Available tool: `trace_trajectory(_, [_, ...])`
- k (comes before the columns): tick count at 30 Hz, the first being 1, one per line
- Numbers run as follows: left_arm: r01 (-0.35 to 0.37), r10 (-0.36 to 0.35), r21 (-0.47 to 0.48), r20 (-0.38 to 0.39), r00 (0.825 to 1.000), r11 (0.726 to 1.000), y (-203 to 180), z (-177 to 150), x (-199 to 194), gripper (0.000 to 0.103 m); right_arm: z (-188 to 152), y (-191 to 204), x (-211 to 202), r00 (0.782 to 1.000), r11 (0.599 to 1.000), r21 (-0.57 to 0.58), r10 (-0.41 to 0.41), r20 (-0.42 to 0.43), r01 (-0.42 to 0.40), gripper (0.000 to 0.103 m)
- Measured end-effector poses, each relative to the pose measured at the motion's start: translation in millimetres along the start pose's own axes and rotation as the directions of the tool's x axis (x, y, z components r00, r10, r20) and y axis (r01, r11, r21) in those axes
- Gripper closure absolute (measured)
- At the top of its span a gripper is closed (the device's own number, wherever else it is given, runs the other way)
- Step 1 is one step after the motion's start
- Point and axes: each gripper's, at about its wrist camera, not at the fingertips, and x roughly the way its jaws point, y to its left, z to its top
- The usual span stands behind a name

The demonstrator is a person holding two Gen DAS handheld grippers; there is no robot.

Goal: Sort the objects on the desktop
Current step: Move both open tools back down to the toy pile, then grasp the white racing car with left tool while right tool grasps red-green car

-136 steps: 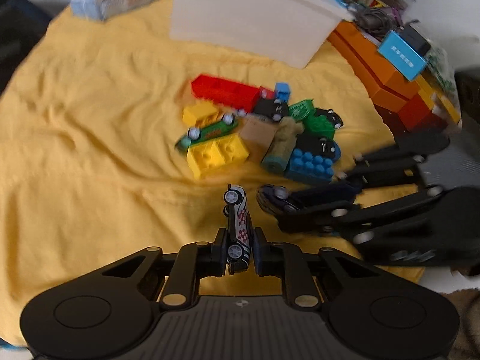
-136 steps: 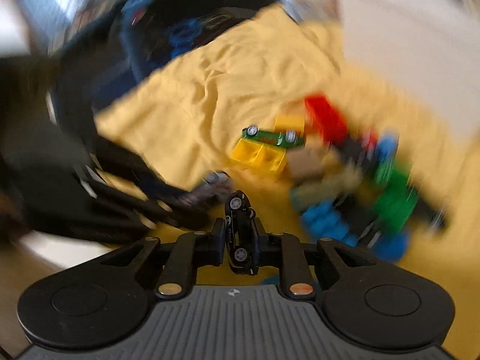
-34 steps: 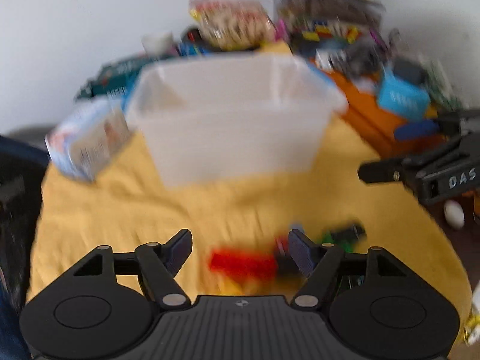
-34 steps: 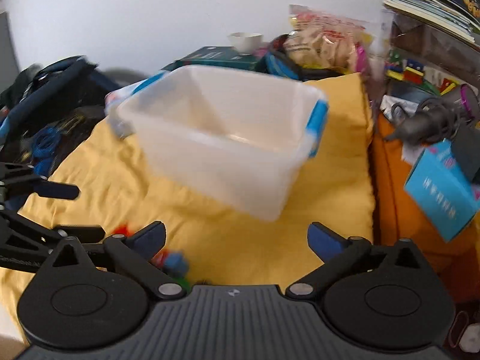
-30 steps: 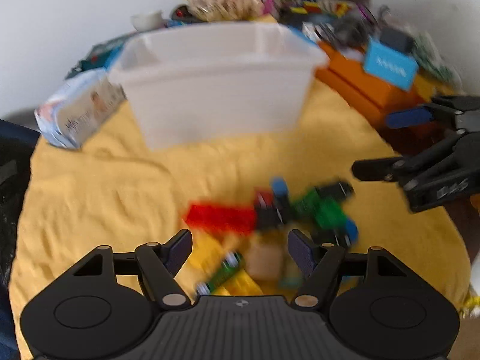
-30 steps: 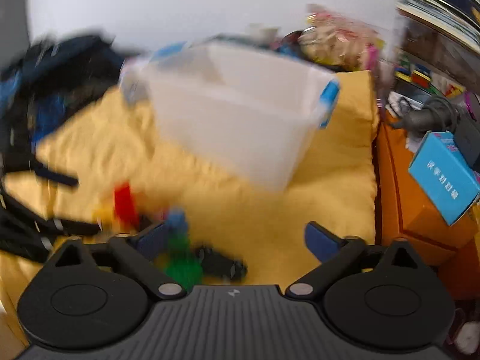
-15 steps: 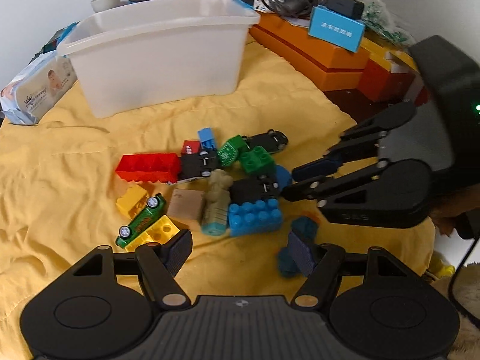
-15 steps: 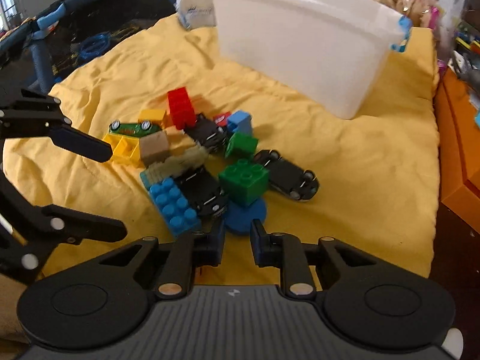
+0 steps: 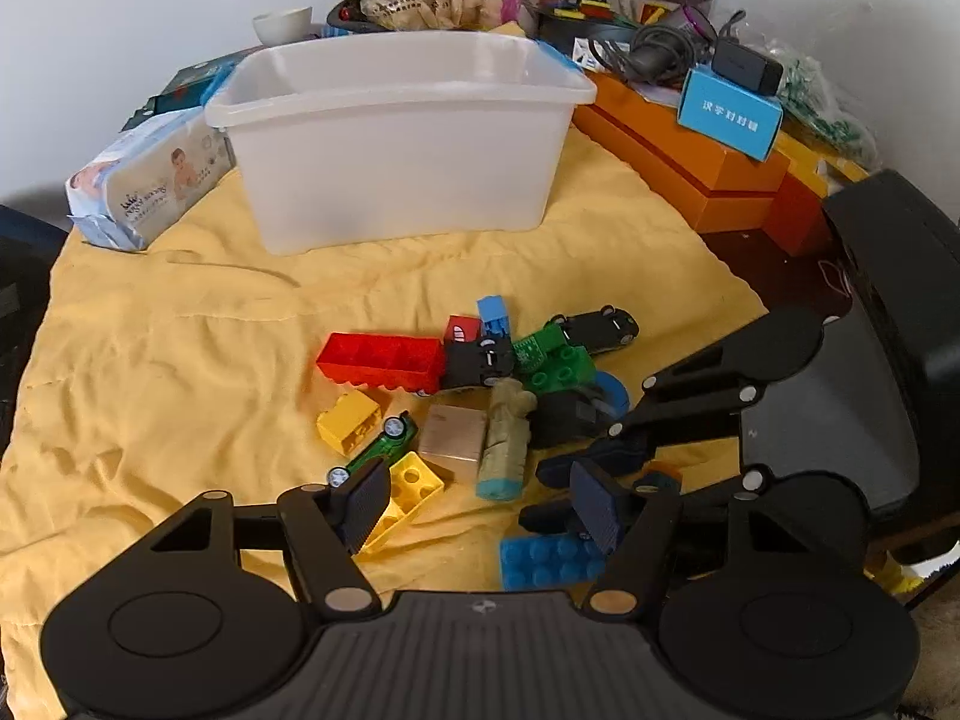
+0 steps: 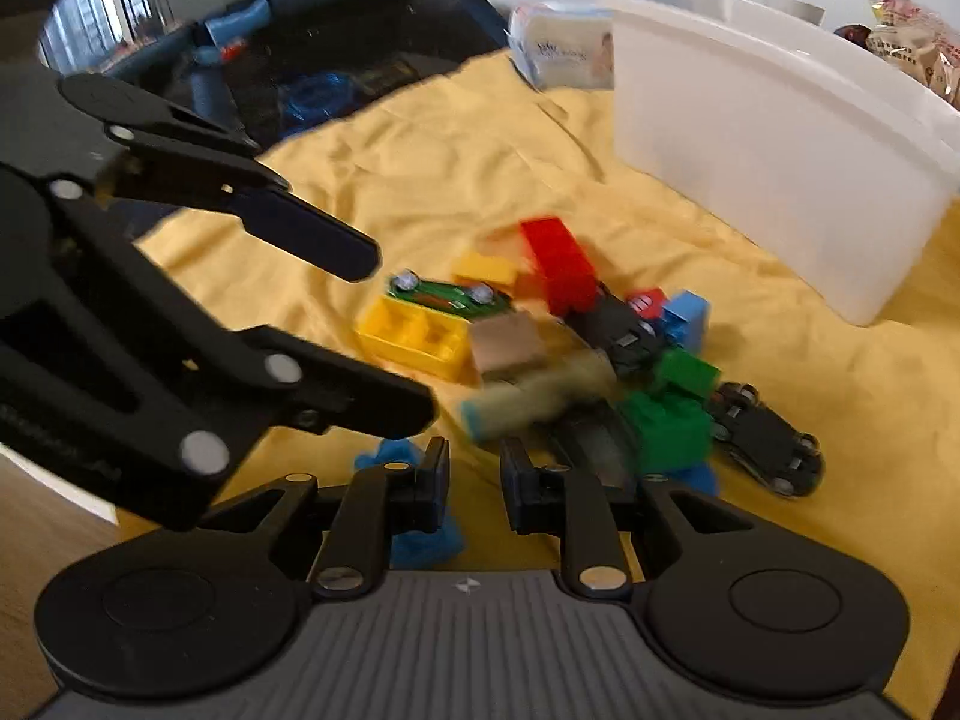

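Most toys remain heaped on the yellow cloth before my translucent plastic bin; left gripper spread empty, right gripper nearly closed, gripping nothing.

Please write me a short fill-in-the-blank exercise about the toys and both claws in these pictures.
1. The toys lie on a ____ cloth.
2. The long red plastic brick lies in front of the translucent white plastic ____.
3. The left claw is ____, holding nothing.
4. The green toy car lies between two ____ plastic bricks.

Missing words: yellow; bin; open; yellow
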Motion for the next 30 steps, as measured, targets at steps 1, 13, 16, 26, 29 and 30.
trace_trajectory(1, [0.005, -0.005, 0.006, -0.003, 1.000, 1.000, 0, 0, 0, 0.033, -1, 0, -1, 1.000, 1.000, 0.002, -0.016, -0.007, 0.016, 0.081])
trace_trajectory(13, [0.157, -0.152, 0.106, -0.061, 0.987, 0.982, -43, 11, 30, 0.033, -23, -61, -41, 0.977, 0.970, 0.118, -0.213, -0.015, 0.214, 0.074])
trace_trajectory(16, [0.156, -0.150, 0.171, -0.047, 0.988, 0.973, -61, 18, 45, 0.033, -19, -66, -48, 0.961, 0.959, 0.068, -0.275, -0.009, 0.275, 0.069])
trace_trajectory(26, [0.095, -0.075, 0.514, -0.060, 0.995, 0.853, -105, 13, 79, 0.068, -24, -92, -56, 0.951, 0.944, 0.121, -0.311, 0.004, 0.308, 0.068])
trace_trajectory(29, [0.074, -0.049, 0.567, -0.060, 0.997, 0.821, -113, 12, 86, 0.067, -25, -97, -56, 0.952, 0.943, 0.135, -0.307, 0.006, 0.304, 0.068])
trace_trajectory(30, [0.073, -0.049, 0.569, -0.058, 0.997, 0.819, -113, 13, 86, 0.070, -25, -99, -56, 0.952, 0.944, 0.137, -0.305, 0.009, 0.301, 0.068])
